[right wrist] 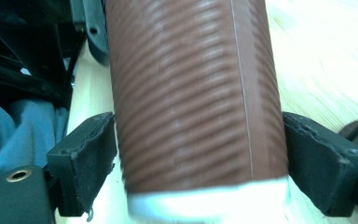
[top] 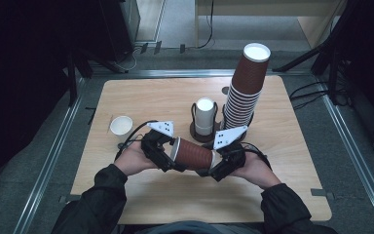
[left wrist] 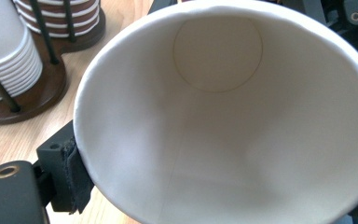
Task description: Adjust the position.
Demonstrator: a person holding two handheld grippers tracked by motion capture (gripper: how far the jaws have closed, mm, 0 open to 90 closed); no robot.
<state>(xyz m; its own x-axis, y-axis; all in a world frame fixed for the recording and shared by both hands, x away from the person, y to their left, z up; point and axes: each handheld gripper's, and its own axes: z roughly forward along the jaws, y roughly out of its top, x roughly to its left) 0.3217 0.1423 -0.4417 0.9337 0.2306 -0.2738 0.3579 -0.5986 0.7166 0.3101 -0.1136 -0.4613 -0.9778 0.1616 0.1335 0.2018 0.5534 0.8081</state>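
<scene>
The brown cup (top: 195,155) lies level above the table (top: 292,146) between both grippers. The left gripper (top: 168,158) fingers pinch its rim; the right gripper (top: 214,165) fingers pinch its base end

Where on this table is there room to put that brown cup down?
Bare wood lies left of the small white cup, along the far left edge, and right of the tall brown stack. The middle is crowded by the cup holder and both grippers.
</scene>
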